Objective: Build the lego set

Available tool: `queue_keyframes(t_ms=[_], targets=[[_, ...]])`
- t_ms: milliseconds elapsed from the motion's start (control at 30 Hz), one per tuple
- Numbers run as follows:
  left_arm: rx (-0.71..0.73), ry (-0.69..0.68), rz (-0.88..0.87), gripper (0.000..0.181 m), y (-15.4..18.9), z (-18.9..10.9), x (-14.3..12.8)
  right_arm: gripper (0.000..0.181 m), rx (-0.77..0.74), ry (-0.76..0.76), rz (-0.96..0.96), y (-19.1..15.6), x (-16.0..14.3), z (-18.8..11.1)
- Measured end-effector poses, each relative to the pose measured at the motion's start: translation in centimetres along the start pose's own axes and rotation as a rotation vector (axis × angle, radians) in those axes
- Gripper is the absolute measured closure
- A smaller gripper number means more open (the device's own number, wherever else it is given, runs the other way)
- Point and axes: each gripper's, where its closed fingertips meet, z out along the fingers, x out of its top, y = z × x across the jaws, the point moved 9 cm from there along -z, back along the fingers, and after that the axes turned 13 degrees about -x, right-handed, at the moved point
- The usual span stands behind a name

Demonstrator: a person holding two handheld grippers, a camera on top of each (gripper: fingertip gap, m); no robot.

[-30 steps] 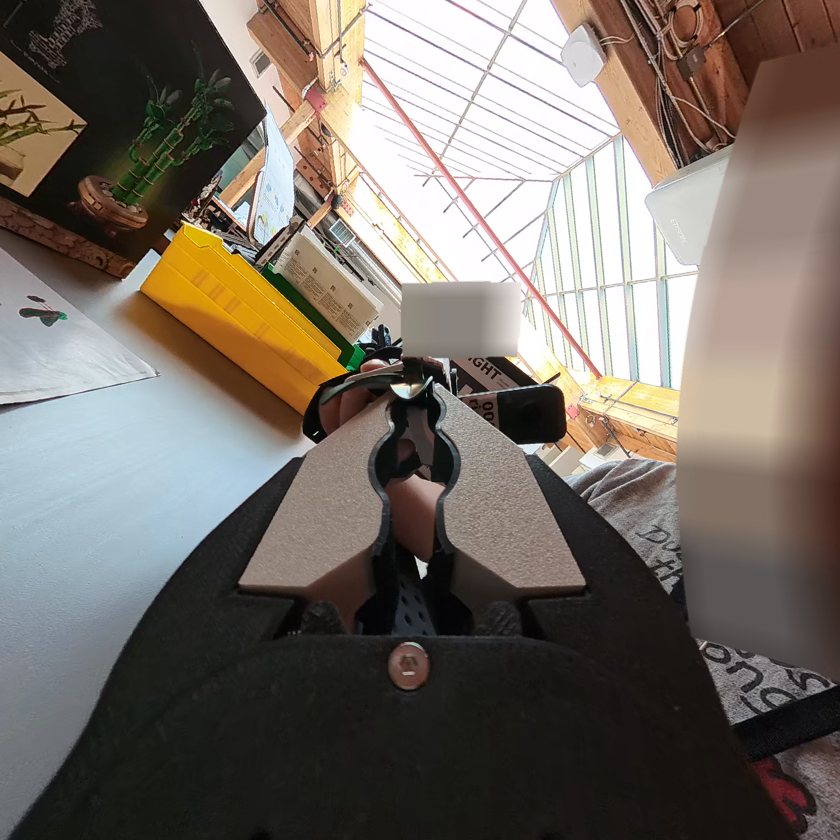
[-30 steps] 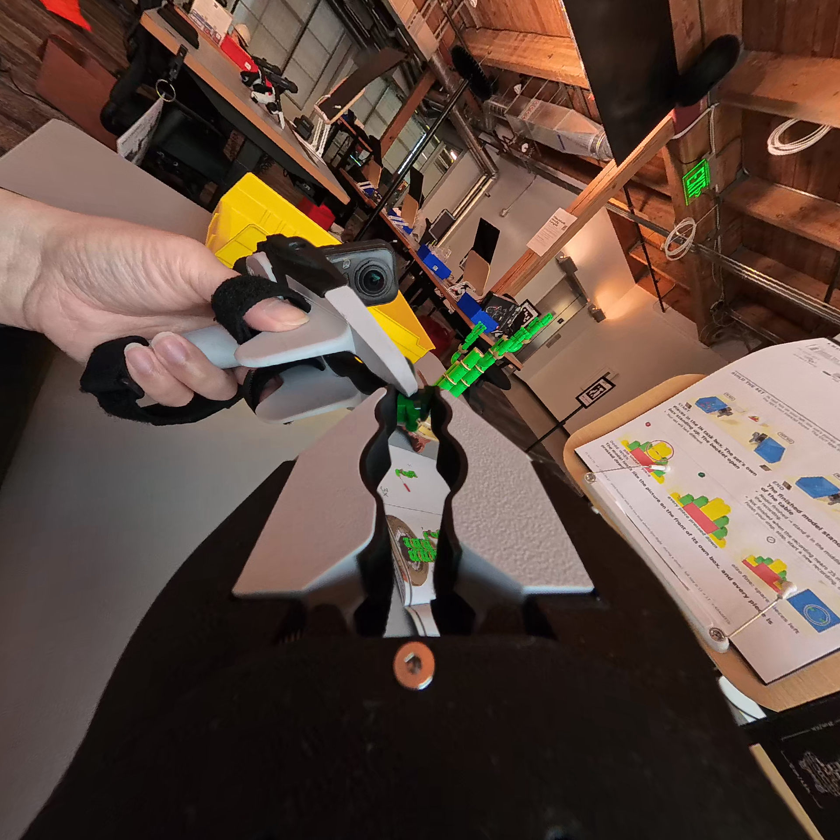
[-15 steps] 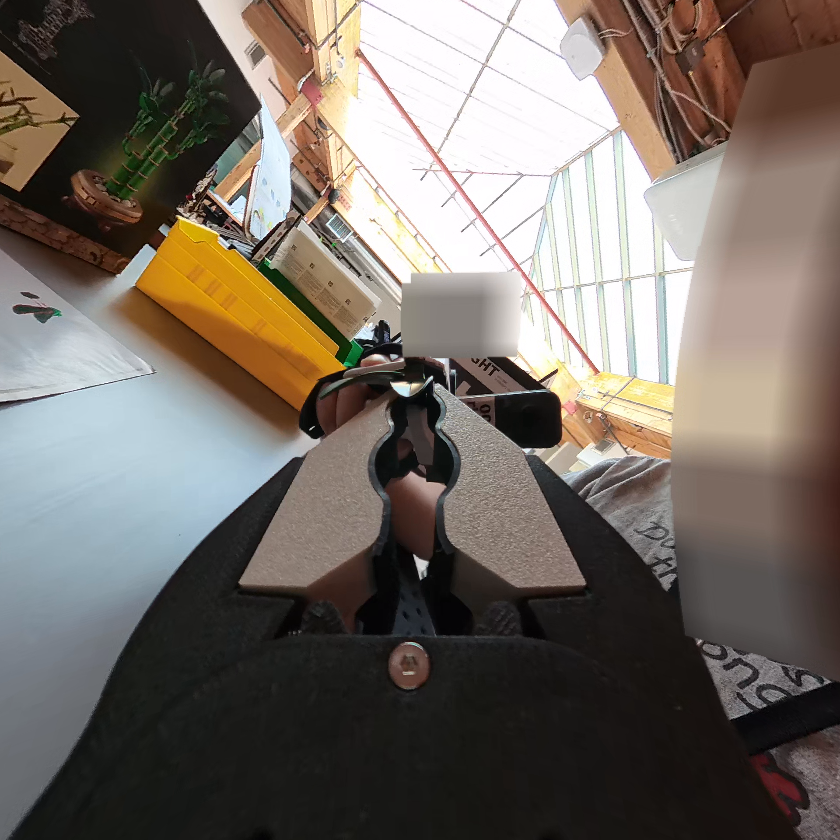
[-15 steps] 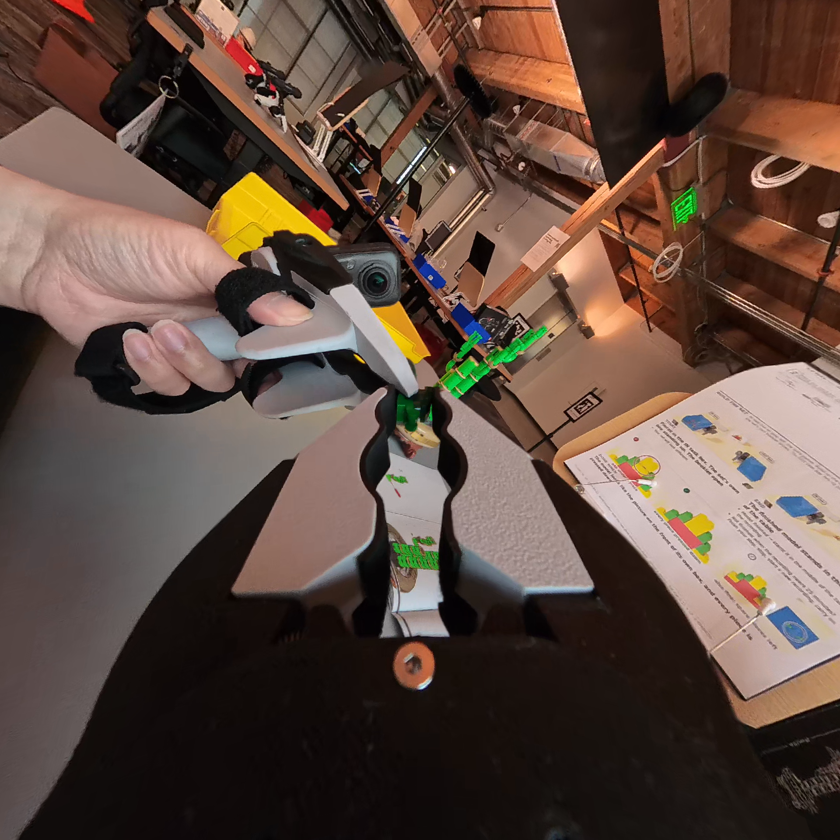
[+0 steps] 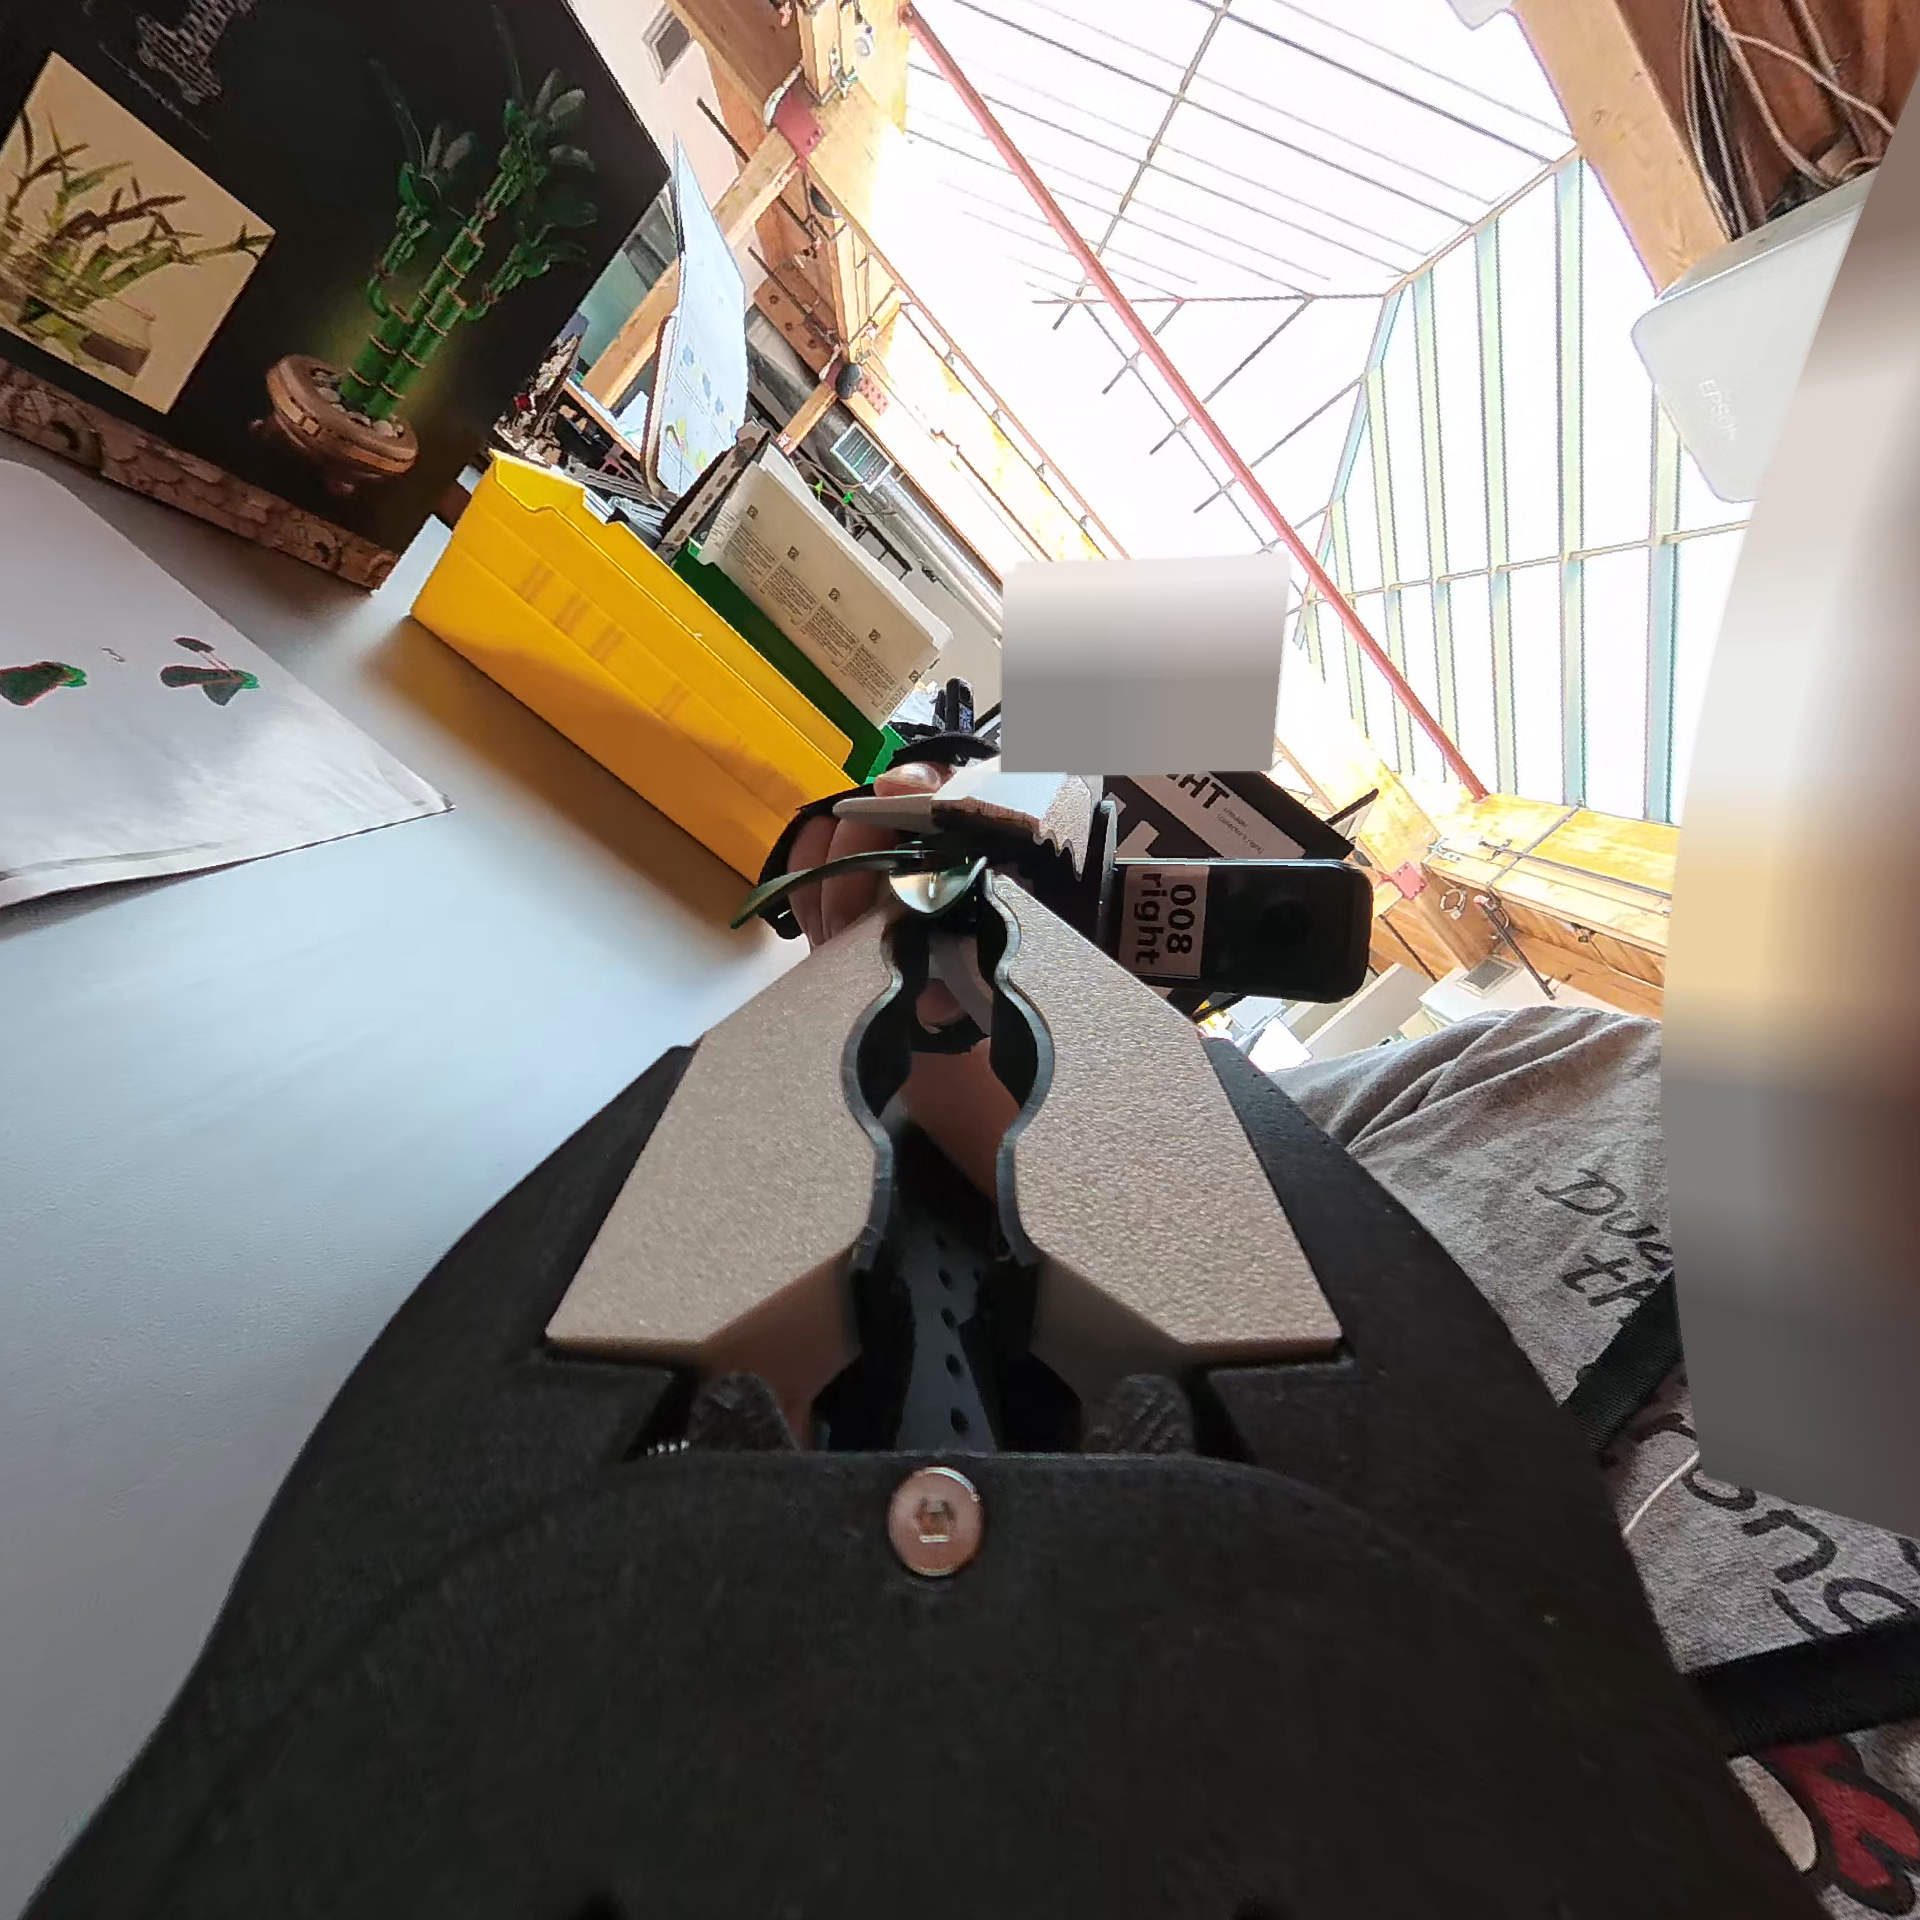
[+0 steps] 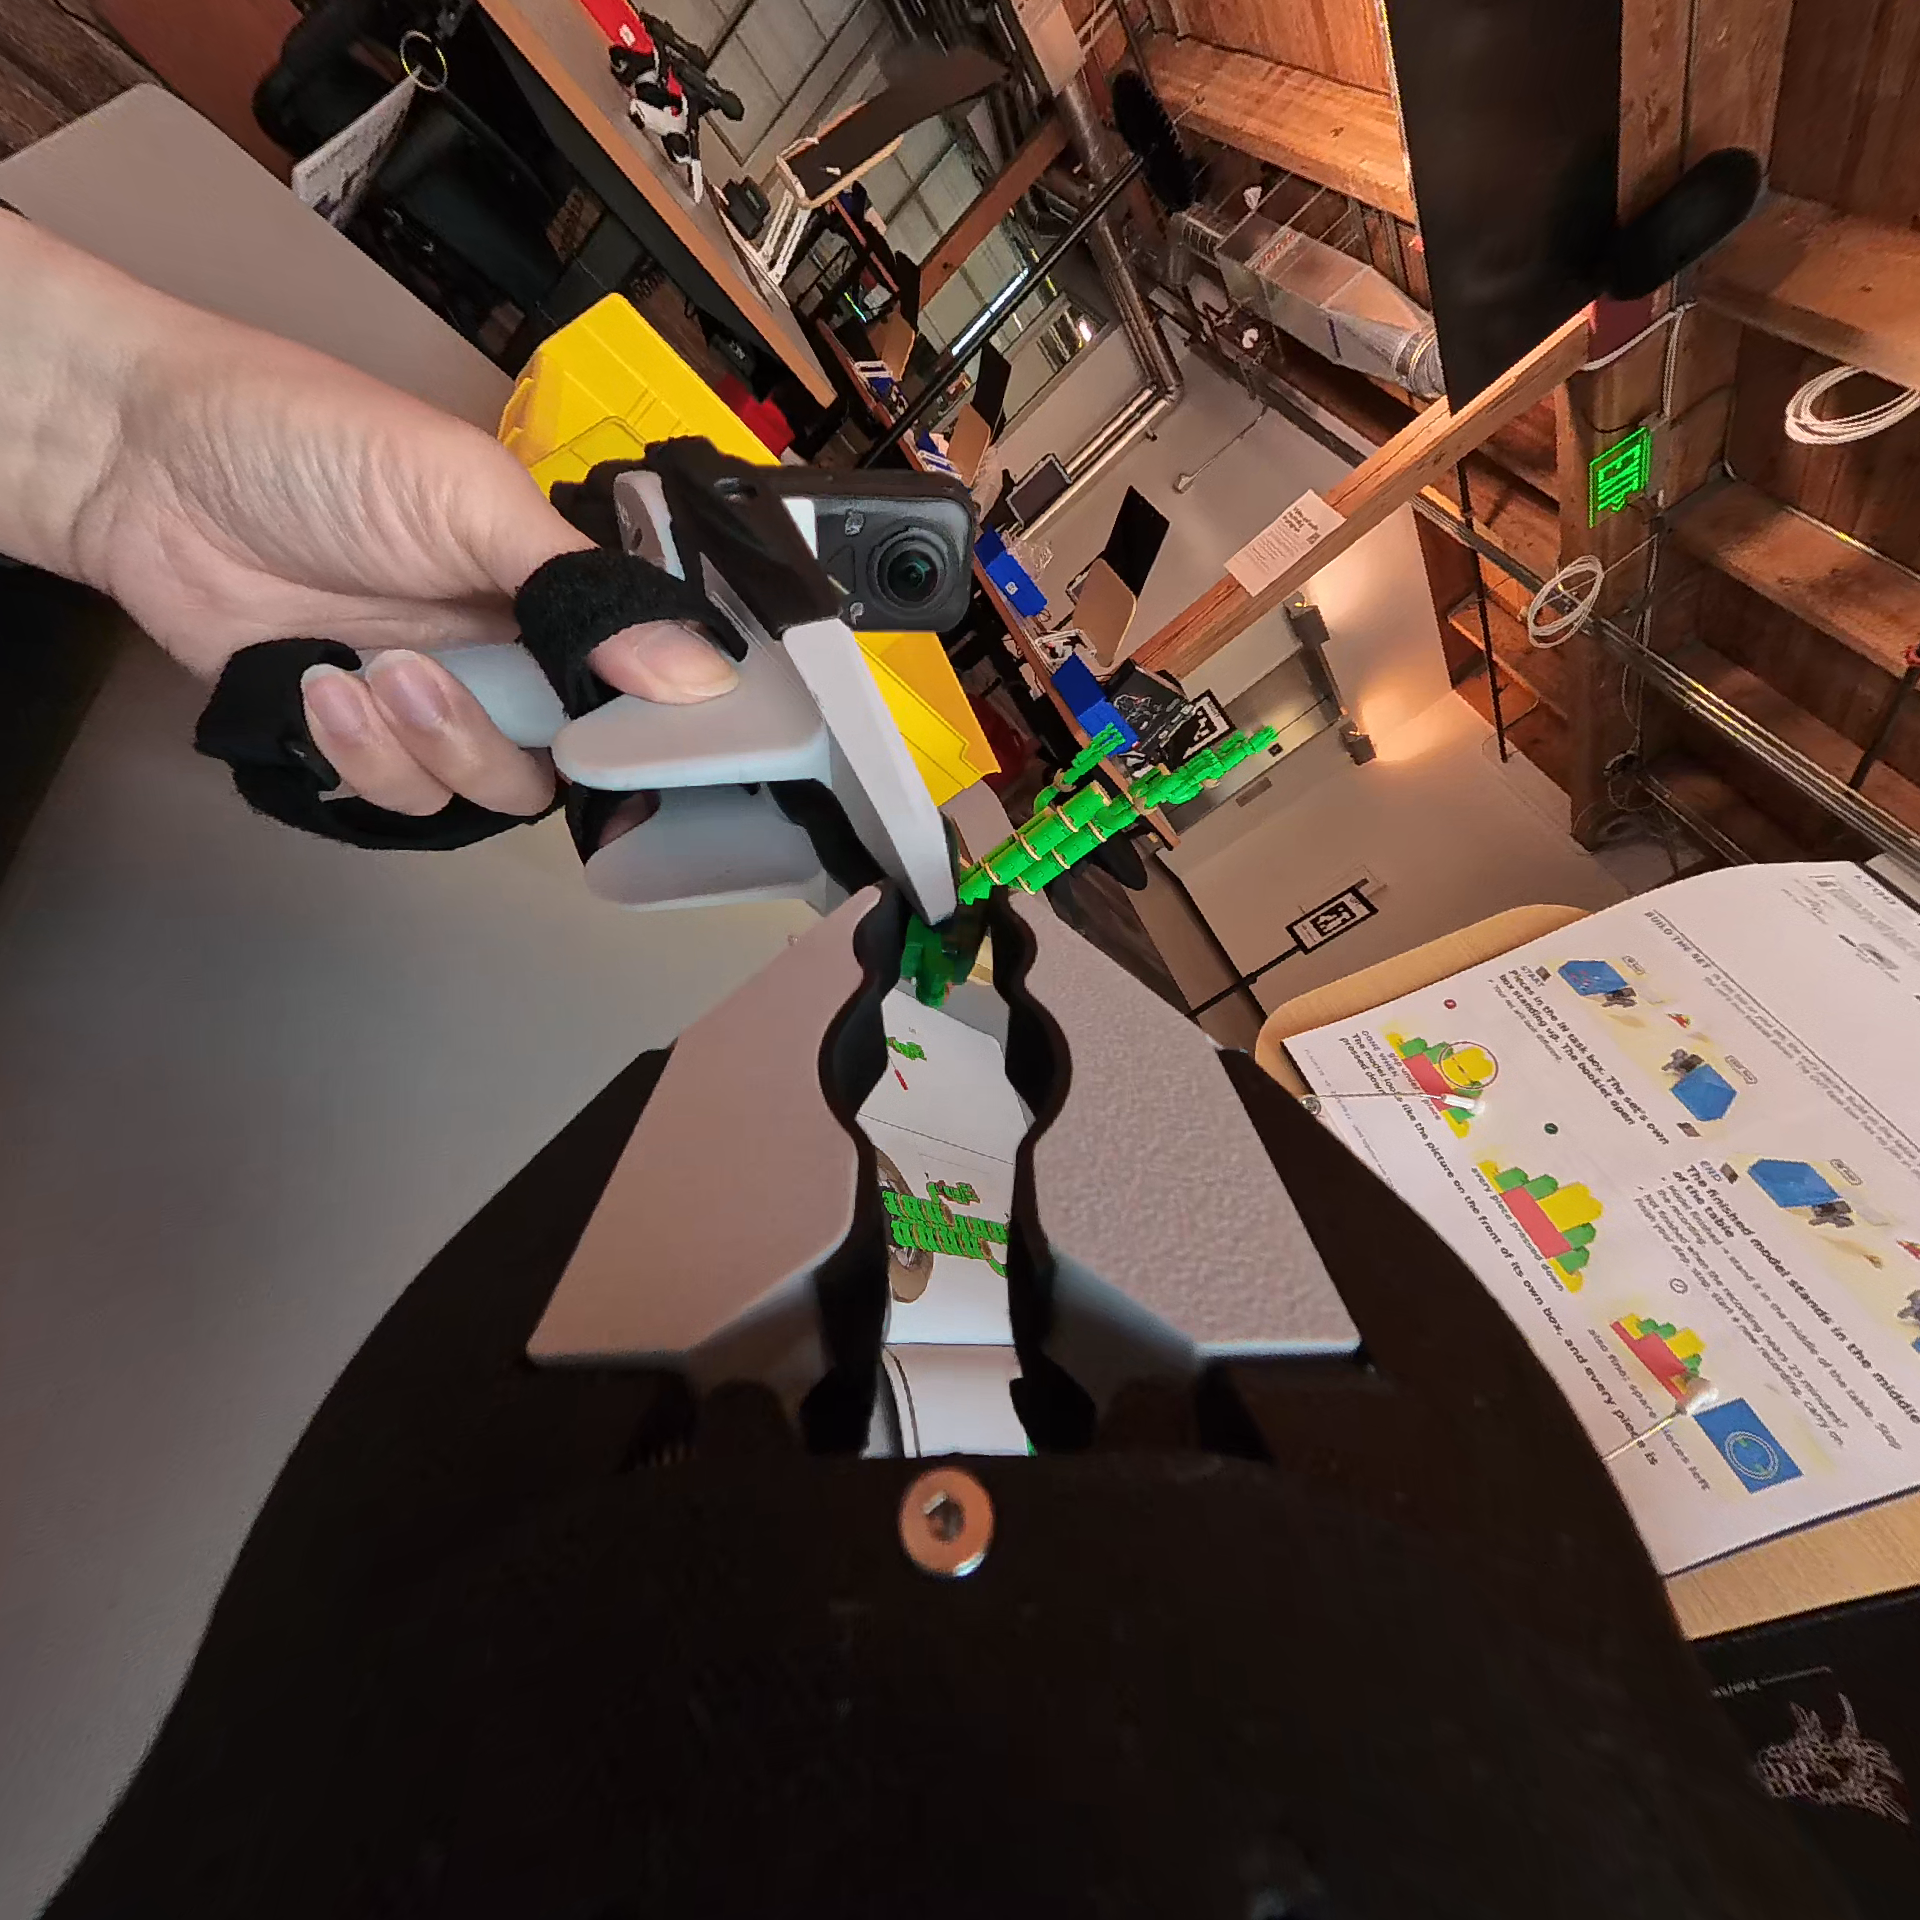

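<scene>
Lego bamboo piece [image 6: 940, 951], green, sits pinched at the tips of my right gripper [image 6: 943, 940], with my left gripper [image 5: 940, 899] clamped on its leafy end from 11 o'clock, both above the grey surface [image 6: 312, 1039].

The left gripper [image 6: 940, 914] has been tilted (slightly) against the right gripper [image 5: 940, 904]; the green leaf piece [image 6: 935, 951] is now more covered.
</scene>
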Motion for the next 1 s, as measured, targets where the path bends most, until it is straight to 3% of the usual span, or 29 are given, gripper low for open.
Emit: queue_keyframes(t_ms=[500, 1000], targets=[[-0.012, -0.010, 0.033, 0.175, 0.32, 0.11, 0.12, 0.166, 0.022, 0.023, 0.131, 0.27, -0.20, -0.08], [-0.005, -0.043, 0.061, 0.175, 0.45, 0.27, 0.12, 0.166, 0.040, 0.021, 0.111, 0.29, -0.26, -0.34]])
